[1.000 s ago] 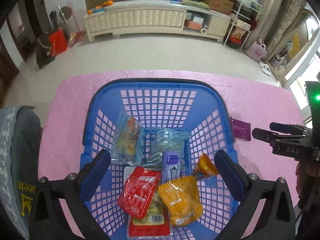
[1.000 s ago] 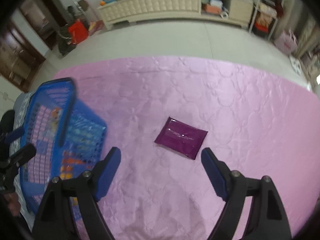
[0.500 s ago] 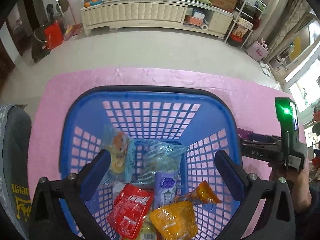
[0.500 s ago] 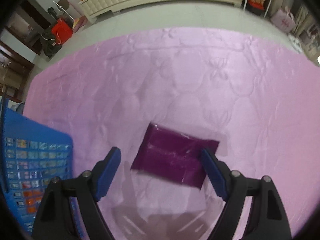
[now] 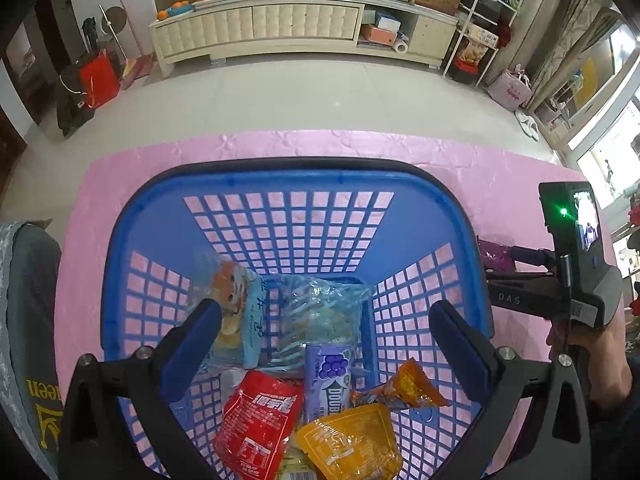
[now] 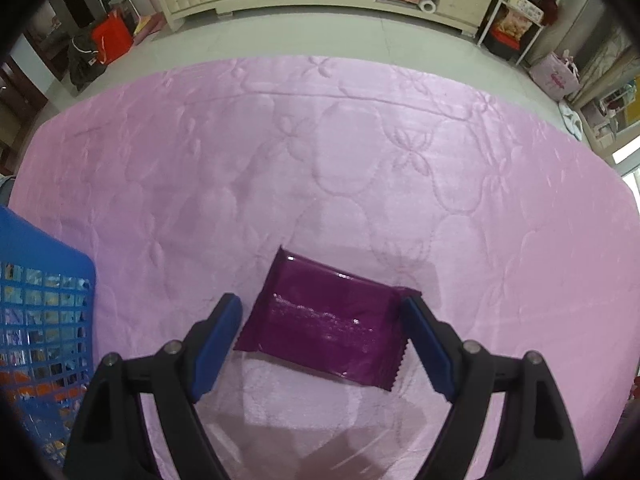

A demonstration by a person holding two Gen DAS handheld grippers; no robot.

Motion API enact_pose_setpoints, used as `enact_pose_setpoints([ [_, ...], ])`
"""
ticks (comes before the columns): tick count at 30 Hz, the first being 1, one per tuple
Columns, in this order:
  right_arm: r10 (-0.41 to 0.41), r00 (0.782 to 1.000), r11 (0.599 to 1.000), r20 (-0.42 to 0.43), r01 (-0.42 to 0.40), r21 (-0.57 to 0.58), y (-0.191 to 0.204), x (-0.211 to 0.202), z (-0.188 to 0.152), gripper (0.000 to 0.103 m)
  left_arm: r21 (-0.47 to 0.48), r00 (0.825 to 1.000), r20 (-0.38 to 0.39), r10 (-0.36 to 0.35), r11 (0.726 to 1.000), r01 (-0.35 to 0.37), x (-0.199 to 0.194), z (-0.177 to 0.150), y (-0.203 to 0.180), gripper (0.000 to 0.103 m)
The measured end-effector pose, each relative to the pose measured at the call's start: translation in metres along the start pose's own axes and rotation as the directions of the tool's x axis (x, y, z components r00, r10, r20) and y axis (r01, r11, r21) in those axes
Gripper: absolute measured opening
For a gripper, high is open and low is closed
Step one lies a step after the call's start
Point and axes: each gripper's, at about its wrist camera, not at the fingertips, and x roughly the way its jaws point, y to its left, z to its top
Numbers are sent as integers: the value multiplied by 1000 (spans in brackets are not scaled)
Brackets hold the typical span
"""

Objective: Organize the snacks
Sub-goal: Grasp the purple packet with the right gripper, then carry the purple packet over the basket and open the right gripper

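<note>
Most snacks already in blue basket (image 5: 472,240). Remaining: purple packet (image 6: 326,322) on pink bench (image 6: 360,160), bracketed by spread right claw (image 6: 322,314). Left claw (image 5: 324,320) spread, empty, over basket.

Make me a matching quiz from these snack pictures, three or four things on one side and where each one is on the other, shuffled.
Things:
1. purple packet
2. red packet
3. left gripper
4. blue basket

Places:
A. lying inside the basket
B. standing on the pink cloth
C. flat on the cloth between the open fingers of the right gripper
D. open above the basket's snacks

Pairs: 1-C, 2-A, 3-D, 4-B
</note>
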Motion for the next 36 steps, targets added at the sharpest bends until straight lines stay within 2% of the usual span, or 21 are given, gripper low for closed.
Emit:
enact_pose_setpoints([
  [4,2,1000,1000,24,-1,-10,-5,-6,-5,69,-9,1000,0,-6,1000,6,-2,-6,7,103],
  [9,41,998,999,42,-40,-34,-8,-11,-15,63,-8,1000,-1,-25,1000,25,-8,-11,10,103],
  [12,87,995,996,49,-87,-7,-6,-16,-20,62,2,1000,5,-16,1000,16,-13,-16,11,103],
  [16,108,993,994,56,-107,-23,4,-31,-26,62,-1,1000,22,-19,1000,19,-27,-24,13,103],
  [24,147,981,988,123,-140,-68,25,-90,-35,62,-4,997,66,-27,1000,27,-68,-42,16,103],
  [36,228,948,967,221,-194,-167,74,-172,-46,62,-12,992,124,-17,1000,19,-117,-72,35,103],
])
